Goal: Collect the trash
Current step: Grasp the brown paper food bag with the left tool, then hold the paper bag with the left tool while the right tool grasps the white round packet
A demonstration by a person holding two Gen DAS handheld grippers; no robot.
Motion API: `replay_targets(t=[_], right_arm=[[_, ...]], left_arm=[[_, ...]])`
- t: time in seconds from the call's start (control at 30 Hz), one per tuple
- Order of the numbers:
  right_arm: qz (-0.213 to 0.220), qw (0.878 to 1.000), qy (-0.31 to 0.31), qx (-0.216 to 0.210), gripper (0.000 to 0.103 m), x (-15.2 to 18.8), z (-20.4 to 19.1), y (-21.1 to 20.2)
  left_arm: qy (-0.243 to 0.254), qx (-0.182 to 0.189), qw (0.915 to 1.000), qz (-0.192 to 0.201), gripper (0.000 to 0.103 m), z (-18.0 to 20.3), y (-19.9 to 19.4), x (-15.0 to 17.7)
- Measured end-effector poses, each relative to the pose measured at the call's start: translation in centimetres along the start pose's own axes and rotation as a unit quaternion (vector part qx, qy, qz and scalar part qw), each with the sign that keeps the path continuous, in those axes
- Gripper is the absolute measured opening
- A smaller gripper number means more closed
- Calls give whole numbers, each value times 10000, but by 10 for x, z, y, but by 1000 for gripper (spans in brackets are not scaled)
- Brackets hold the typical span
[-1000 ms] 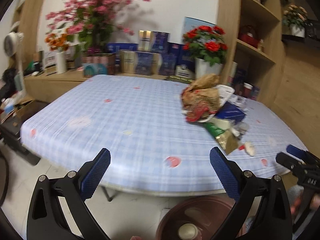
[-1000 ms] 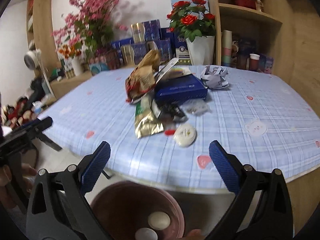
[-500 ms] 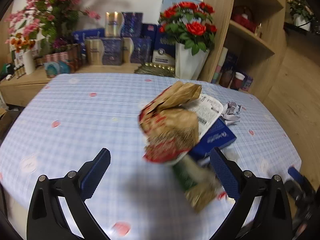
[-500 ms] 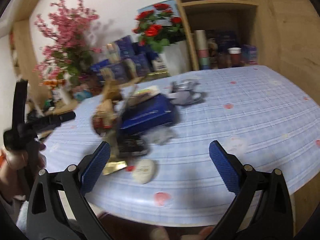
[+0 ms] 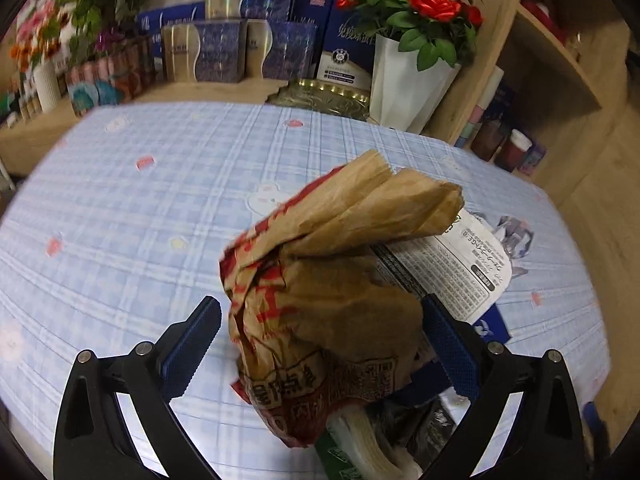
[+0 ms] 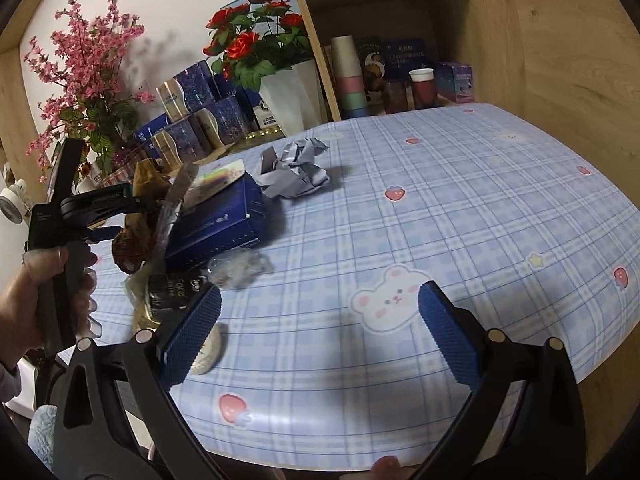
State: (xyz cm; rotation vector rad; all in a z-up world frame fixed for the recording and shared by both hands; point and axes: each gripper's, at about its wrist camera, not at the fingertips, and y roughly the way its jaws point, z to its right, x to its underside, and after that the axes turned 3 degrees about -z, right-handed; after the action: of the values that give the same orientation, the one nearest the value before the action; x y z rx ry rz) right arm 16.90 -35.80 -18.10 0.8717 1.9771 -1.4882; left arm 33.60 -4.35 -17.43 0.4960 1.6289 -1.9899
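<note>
A crumpled brown and red paper bag (image 5: 332,300) stands on the trash pile on the table. My left gripper (image 5: 320,344) is open, its jaws on either side of the bag, not closed on it. Under the bag lie a blue box (image 6: 216,220) with a printed white sheet (image 5: 452,264) on it, and a green packet (image 5: 352,452). My right gripper (image 6: 318,332) is open and empty over the table's front right. Near it lie a clear wrapper (image 6: 236,268), a black packet (image 6: 172,292), a round white lid (image 6: 206,354) and crumpled grey paper (image 6: 292,170).
The table carries a blue checked cloth (image 6: 460,208). A white vase of red roses (image 5: 408,80), blue gift boxes (image 5: 224,48) and a wooden shelf unit (image 6: 400,60) with cups stand behind it. The left gripper also shows in the right wrist view (image 6: 100,204).
My left gripper has moved forward from the table's edge until its open jaws flank the paper bag. My right gripper has swung right, over the table's right side.
</note>
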Motion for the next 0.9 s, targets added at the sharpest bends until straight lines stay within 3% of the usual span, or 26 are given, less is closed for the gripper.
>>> replay_targets(t=[0.27,0.57,0.9], right_arm=[[-142,9998,-48,-128,97,-16,5,15],[-279,9989,-275,-264,97,-44,-1,28],[-678,9919,-896,-584,97,-30,-46,40]], left_arm=[[58,388,9991,168,75,-21,-23,16],[-65,340,9973,645,75,-50,-67,12],[2,239,9966,785,75,-74,-100,40]])
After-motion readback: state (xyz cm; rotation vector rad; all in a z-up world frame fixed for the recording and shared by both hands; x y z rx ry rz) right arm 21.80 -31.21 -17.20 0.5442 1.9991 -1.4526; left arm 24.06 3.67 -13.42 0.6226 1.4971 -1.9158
